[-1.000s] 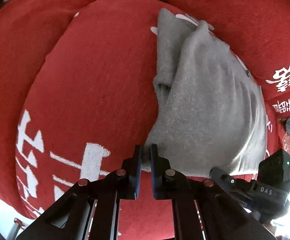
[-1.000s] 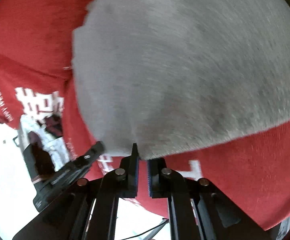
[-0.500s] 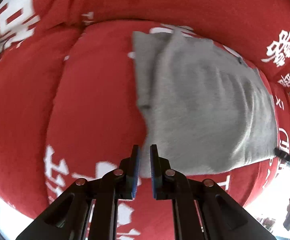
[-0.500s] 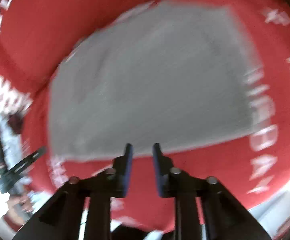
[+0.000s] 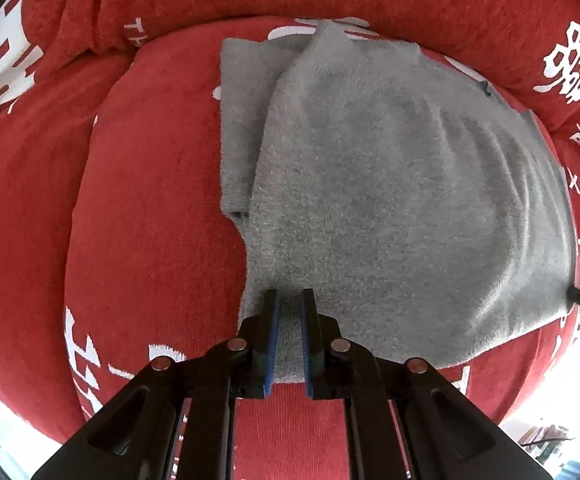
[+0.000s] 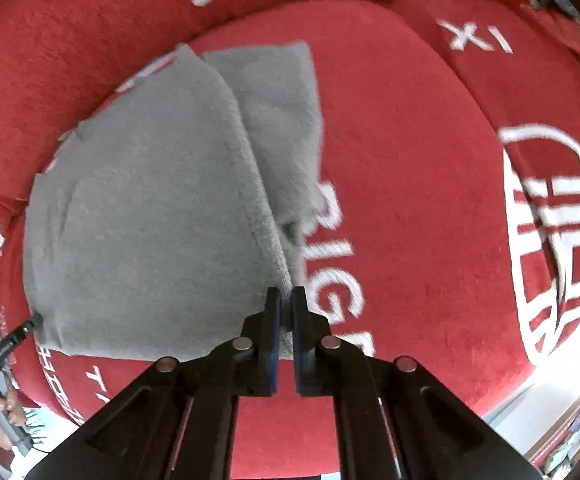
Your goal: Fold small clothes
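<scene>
On a red cover point(image 5: 149, 220) printed with white characters lay a grey garment point(image 5: 390, 200), partly folded, its wide upper layer overlapping a narrower strip along one side. Seen from the left wrist, that strip ran down the garment's left edge and ended in a small notch about halfway along. The left gripper point(image 5: 288, 304) pointed down at the near left corner, its blue-padded fingers point(image 5: 272, 340) drawn narrow with grey cloth pinched between them. Wrinkles fanned across the garment's right half towards the far right corner, where a dark tip of the other tool just showed at the cloth's edge. From the right wrist, the fold line ran from the far edge down to the right gripper point(image 6: 287, 302), which had just been closing; its jaws stood nearly together and the near end of that fold sat clamped between them. Beside the garment point(image 6: 149, 220) on this side the cover point(image 6: 430, 160) bore white letters and a large round emblem point(image 6: 554, 248), somewhat blurred. Part of the left tool poked in at the garment's lower left corner, and below it a person's hand point(image 6: 7, 408) showed dimly at the picture's edge. Raised red cushions rimmed the far side in both views.
</scene>
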A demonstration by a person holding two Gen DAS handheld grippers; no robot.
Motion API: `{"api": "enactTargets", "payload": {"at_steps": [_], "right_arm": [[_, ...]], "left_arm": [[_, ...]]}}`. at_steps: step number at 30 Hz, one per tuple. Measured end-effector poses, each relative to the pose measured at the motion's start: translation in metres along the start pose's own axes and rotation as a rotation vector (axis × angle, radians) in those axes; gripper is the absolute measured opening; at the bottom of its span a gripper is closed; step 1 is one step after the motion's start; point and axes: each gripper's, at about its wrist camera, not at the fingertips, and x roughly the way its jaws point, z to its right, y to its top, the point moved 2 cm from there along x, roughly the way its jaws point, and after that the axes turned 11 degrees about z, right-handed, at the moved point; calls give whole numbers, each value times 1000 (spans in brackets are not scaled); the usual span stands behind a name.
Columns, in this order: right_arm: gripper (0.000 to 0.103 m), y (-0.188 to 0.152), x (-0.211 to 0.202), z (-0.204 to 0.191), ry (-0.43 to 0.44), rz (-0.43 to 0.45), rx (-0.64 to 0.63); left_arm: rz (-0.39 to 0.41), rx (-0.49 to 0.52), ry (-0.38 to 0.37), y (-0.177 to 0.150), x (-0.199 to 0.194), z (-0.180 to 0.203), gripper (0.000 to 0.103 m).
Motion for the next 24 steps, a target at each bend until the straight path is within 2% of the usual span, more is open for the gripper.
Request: {"api": "enactTargets", "payload": {"at_steps": [6, 9, 13, 14, 18, 24], "right_arm": [[6, -3, 1, -2, -12, 7, -8], [11, -5, -8, 5, -26, 2, 35], [12, -9, -27, 5, -96, 29, 17], [16, -10, -32, 0, -116, 39, -2], [16, -12, -49, -19, -130, 84, -53], [16, -12, -57, -46, -102, 122, -87]], "left_arm": [[-10, 3, 9, 1, -1, 5, 10], [-22, 7, 17, 4, -2, 8, 10], [-34, 7, 27, 7, -1, 9, 10], [-38, 6, 27, 8, -1, 10, 10], [-46, 8, 26, 9, -2, 13, 10], [-53, 30, 46, 10, -4, 19, 10]]}}
